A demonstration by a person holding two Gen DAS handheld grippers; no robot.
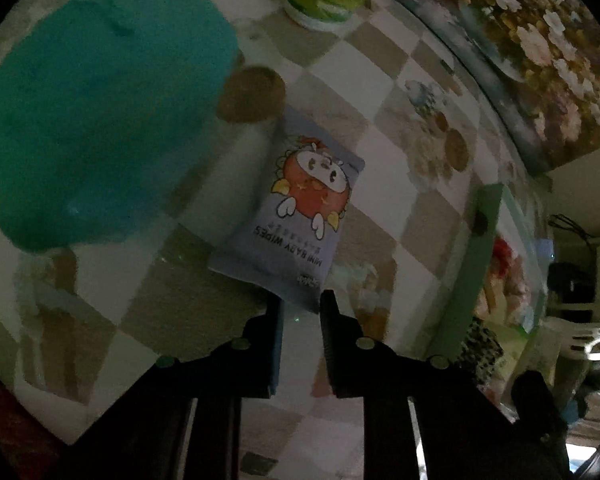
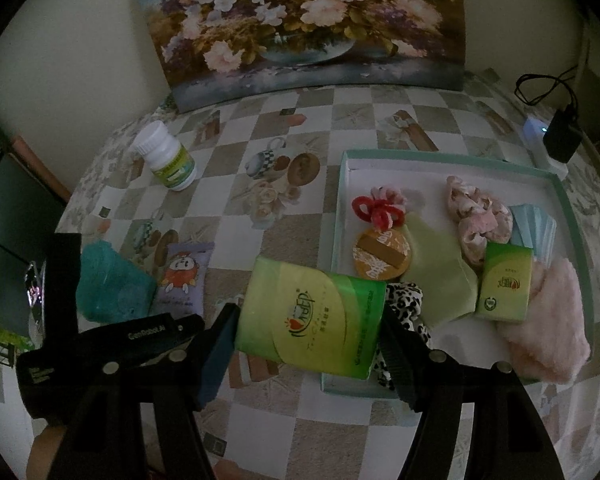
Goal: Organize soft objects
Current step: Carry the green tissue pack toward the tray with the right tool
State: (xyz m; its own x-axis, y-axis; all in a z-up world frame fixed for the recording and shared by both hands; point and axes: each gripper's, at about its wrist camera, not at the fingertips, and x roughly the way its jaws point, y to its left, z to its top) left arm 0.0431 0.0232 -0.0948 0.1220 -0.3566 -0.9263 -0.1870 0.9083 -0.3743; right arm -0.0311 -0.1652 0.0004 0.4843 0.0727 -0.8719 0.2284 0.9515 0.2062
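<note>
Green tissue pack [image 2: 312, 320], soft and glossy, sits clamped between the right gripper [image 2: 308, 344] fingers, over the tray's [image 2: 572, 216] near corner. Left gripper [image 1: 300, 320] stands narrowly parted, empty, the purple wipes pouch [image 1: 296, 216] just past its tips. Only the right view shows the tray; the left shows the teal sponge [image 1: 96, 120] up close.

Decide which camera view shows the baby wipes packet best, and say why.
The left wrist view: the baby wipes packet lies large and central, just ahead of the left gripper, its cartoon and lettering readable. The right wrist view shows it small at the left, beside the teal cloth.
</note>
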